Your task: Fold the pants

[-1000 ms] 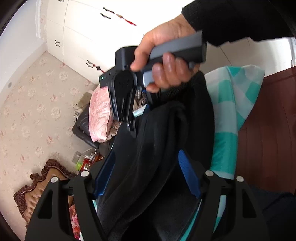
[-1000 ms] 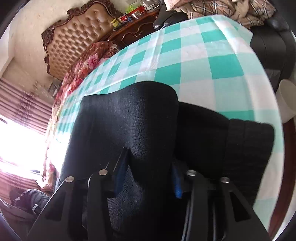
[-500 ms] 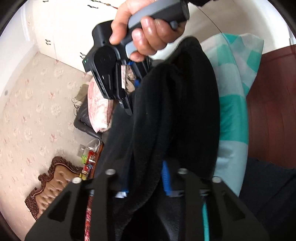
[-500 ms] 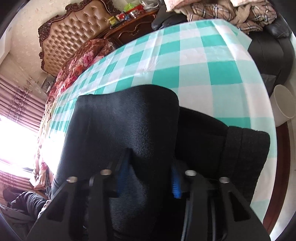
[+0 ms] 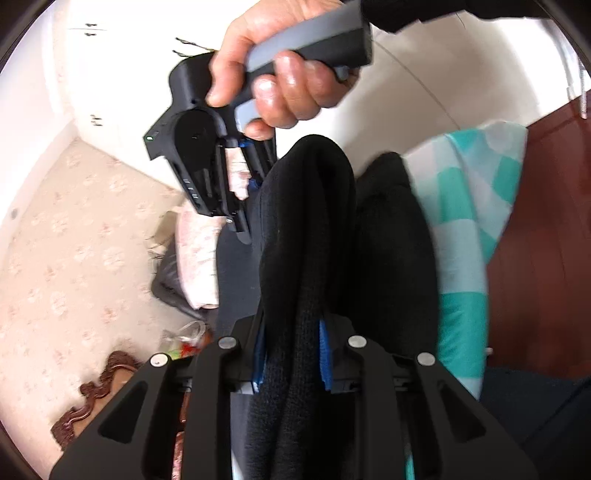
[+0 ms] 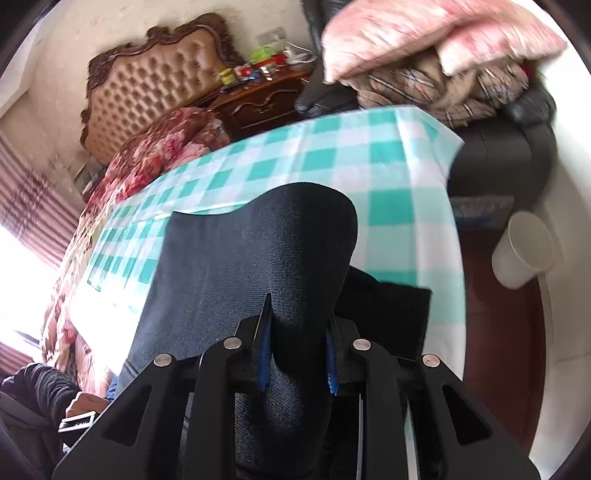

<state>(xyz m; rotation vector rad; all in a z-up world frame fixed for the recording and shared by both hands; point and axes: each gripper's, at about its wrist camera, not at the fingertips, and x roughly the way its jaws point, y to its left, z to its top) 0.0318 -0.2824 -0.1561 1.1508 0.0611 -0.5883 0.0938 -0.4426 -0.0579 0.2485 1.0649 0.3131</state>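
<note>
— What have your jaws got?

— Your left gripper (image 5: 291, 360) has its jaws nearly closed, the blue pads pressed on a bunched fold of the black pants (image 5: 306, 229). Your right gripper (image 6: 297, 363) is the same: jaws drawn in tight on a rounded hump of the same dark cloth. In the left wrist view you see your right hand (image 5: 273, 74) wrapped round the grey handle, with the cloth running up to that gripper's fingers.

— And where do the pants lie?

— The gripped edge is raised off the surface; the rest drapes down onto the teal-and-white checked tablecloth (image 6: 332, 155) over the table. A second dark layer lies flat on the cloth to the right of the hump.

— What is around you?

— Beyond the table's far edge stands a tufted brown headboard (image 6: 155, 81) with a carved dark frame, and a red floral quilt (image 6: 159, 147) beside it. A dark wooden nightstand (image 6: 266, 103) carries small bright clutter. To its right a black armchair (image 6: 506, 147) is piled with plaid blankets and a pink pillow (image 6: 424, 33). A white paper cup (image 6: 524, 251) sits by the table's right side, over dark red-brown flooring. The walls have pale floral paper.
</note>
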